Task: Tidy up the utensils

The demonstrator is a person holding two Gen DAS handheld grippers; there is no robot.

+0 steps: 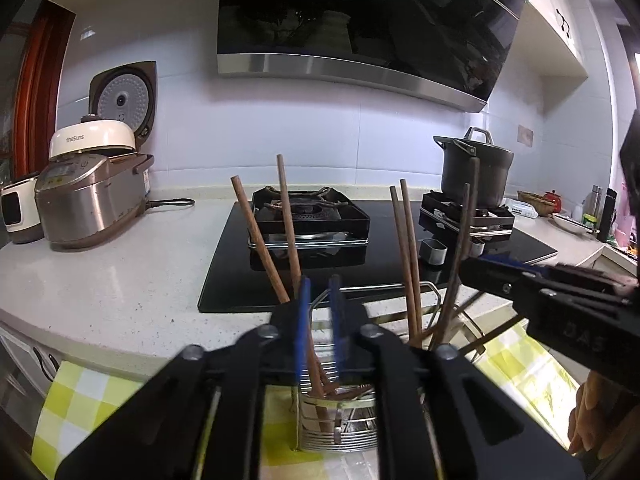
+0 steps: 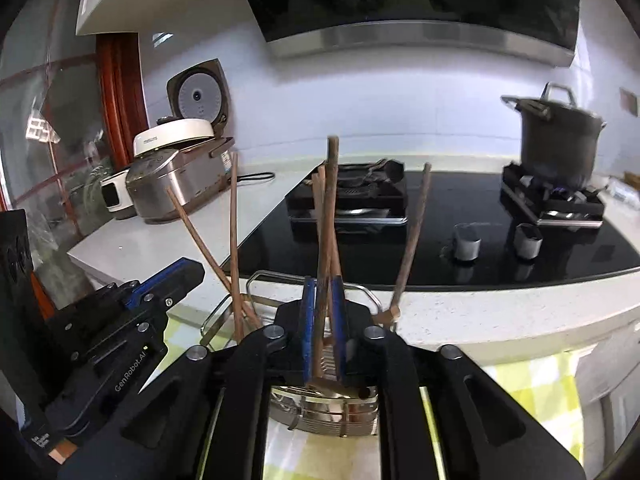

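Note:
A wire metal utensil holder (image 1: 340, 436) (image 2: 320, 416) stands on a yellow-checked cloth (image 1: 80, 400) in front of the counter edge. Several brown chopsticks (image 1: 256, 236) (image 2: 200, 236) lean out of it. My left gripper (image 1: 320, 284) hovers over the holder, open. One chopstick (image 1: 288, 216) rests against its left blue pad, with a gap to the other pad. My right gripper (image 2: 323, 284) is open just above the holder, and a pair of chopsticks (image 2: 328, 216) stands between its pads. In the left wrist view the right gripper (image 1: 472, 268) reaches in from the right. In the right wrist view the left gripper (image 2: 192, 274) comes in from the left.
Behind the holder lies a black glass hob (image 1: 232, 264) with a burner (image 1: 308, 212) and a dark lidded pot (image 1: 476, 168). An open rice cooker (image 1: 88, 200) stands on the white counter at left. Two small metal cups (image 2: 466, 244) sit on the hob. A hand (image 1: 592, 412) shows at lower right.

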